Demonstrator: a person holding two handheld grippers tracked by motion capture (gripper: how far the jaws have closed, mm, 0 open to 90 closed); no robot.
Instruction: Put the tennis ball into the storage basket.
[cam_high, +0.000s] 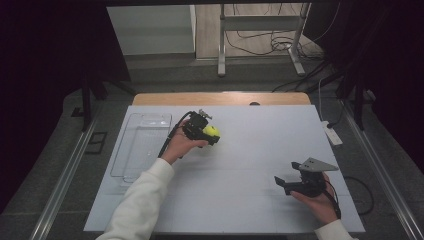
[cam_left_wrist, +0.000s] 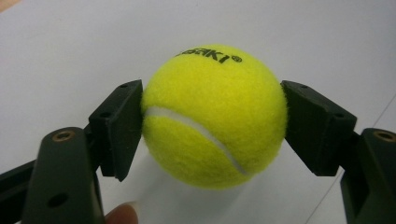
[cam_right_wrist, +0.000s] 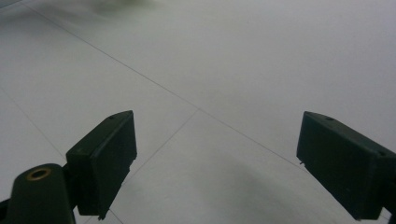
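Note:
A yellow tennis ball (cam_left_wrist: 215, 116) with black lettering sits between the two black jaws of my left gripper (cam_left_wrist: 212, 123), which press on its left and right sides. In the high view the same ball (cam_high: 211, 131) is held by the left gripper (cam_high: 212, 135) over the middle of the white table (cam_high: 250, 150), slightly left of centre. My right gripper (cam_high: 281, 184) is near the table's front right, held low, open, with nothing between its jaws. In the right gripper view that gripper (cam_right_wrist: 215, 163) looks onto bare white tabletop.
A clear plastic tray (cam_high: 142, 145) lies on the table's left side, to the left of the left hand. A white power strip (cam_high: 332, 133) hangs off the right edge. Metal stand legs and cables are on the floor beyond the table.

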